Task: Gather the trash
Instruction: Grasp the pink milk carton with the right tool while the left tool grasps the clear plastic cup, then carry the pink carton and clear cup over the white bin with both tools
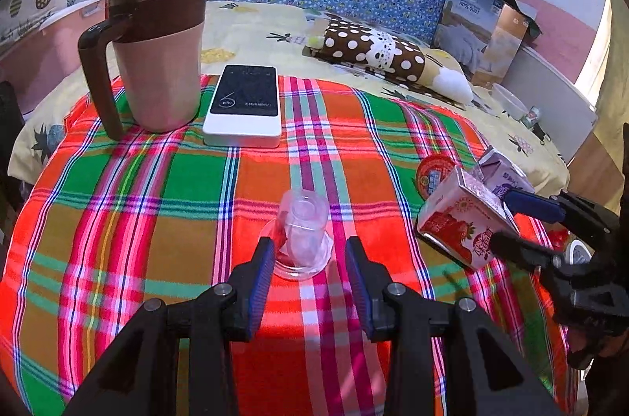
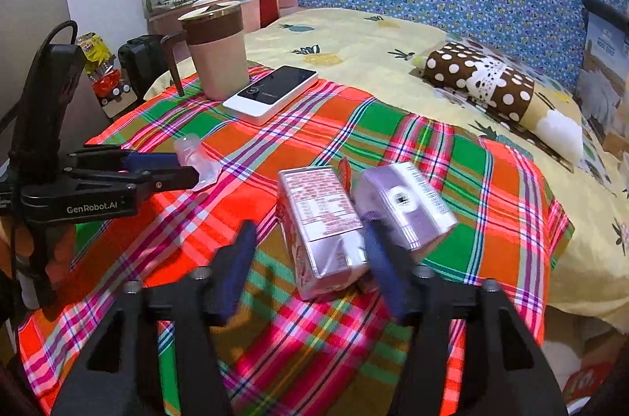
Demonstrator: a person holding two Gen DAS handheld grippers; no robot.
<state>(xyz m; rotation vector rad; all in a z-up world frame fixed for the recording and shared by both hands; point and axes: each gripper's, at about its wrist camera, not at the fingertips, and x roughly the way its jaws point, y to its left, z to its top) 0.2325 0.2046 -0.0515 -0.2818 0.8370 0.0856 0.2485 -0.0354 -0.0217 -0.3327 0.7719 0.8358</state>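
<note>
Trash items on the plaid tablecloth (image 1: 157, 188) comprise a clear plastic cup (image 1: 302, 235), a strawberry milk carton (image 2: 320, 227) and a purple carton (image 2: 405, 208). The clear plastic cup lies tipped on its side near the front centre of the cloth, its wide rim towards the left gripper (image 1: 310, 259). That gripper's jaws are spread wide, one on each side of the cup rim, with visible gaps and no contact. The strawberry milk carton lies on its side at the right part of the cloth, touching the purple carton beside it. The right gripper (image 2: 310, 251) is open around the near end of the strawberry milk carton; its right finger sits at the seam between the two cartons, its left finger stands clear of the carton (motion blur prevents confirming contact on the right side). A red round lid (image 1: 434, 174) lies flat behind the cartons. At the far left of the cloth stand a pink jug (image 1: 157, 58) with a brown handle and, just beside it, a white wifi device (image 1: 245, 105). Beyond the cloth, a polka-dot pillow (image 1: 377, 52) rests on the yellow bedsheet (image 1: 255, 31).
</note>
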